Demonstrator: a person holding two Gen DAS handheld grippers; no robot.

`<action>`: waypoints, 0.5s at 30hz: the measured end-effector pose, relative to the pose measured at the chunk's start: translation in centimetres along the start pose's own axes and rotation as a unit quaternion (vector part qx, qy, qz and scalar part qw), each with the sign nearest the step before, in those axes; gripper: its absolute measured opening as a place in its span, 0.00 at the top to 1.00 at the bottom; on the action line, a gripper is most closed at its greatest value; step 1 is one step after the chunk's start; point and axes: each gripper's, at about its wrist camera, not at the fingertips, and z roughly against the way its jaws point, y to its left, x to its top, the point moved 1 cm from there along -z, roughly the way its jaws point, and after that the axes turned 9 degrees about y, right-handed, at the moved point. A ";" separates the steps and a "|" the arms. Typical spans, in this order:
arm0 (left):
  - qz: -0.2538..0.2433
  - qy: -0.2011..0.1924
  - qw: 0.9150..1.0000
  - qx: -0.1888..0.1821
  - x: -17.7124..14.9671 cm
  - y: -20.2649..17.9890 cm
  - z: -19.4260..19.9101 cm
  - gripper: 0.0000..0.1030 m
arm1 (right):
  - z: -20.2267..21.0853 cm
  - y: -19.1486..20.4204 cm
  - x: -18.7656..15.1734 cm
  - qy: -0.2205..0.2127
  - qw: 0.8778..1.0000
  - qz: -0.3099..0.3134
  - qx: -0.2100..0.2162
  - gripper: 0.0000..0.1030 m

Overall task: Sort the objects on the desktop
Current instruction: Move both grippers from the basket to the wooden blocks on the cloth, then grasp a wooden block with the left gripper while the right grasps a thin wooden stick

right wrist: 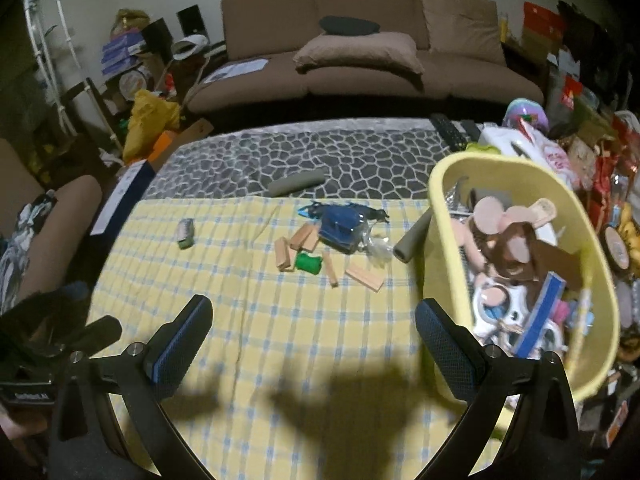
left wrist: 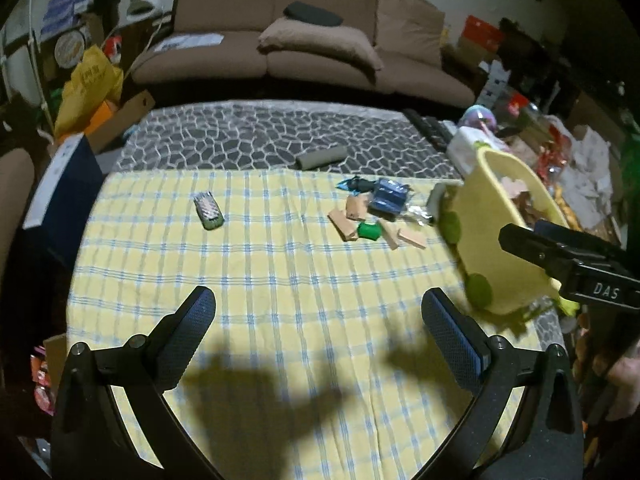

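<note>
A yellow basket [right wrist: 444,184] full of toys stands at the right of the yellow checked cloth [right wrist: 280,320]; it also shows in the left wrist view [left wrist: 480,216]. A pile lies mid-table: wooden blocks [right wrist: 364,276], a green spool [right wrist: 308,263], a blue object [right wrist: 340,226] and a grey cylinder [right wrist: 412,240]. A small toy car [left wrist: 208,210] lies apart to the left. My left gripper [left wrist: 318,320] is open and empty above the cloth. My right gripper [right wrist: 314,326] is open and empty, its right finger close beside the basket.
A second grey cylinder [right wrist: 296,182] lies on the stone-patterned table cover [right wrist: 360,152] behind the cloth. Cluttered bags and boxes [right wrist: 592,168] crowd the right side. A brown sofa [right wrist: 360,52] stands behind. A blue box [left wrist: 60,184] stands at the table's left.
</note>
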 end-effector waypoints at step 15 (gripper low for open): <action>0.066 0.034 0.997 -0.030 3.9 2.5 -11.0 0.00 | -7.3 1.6 2.0 -0.019 0.993 0.097 -0.071 0.28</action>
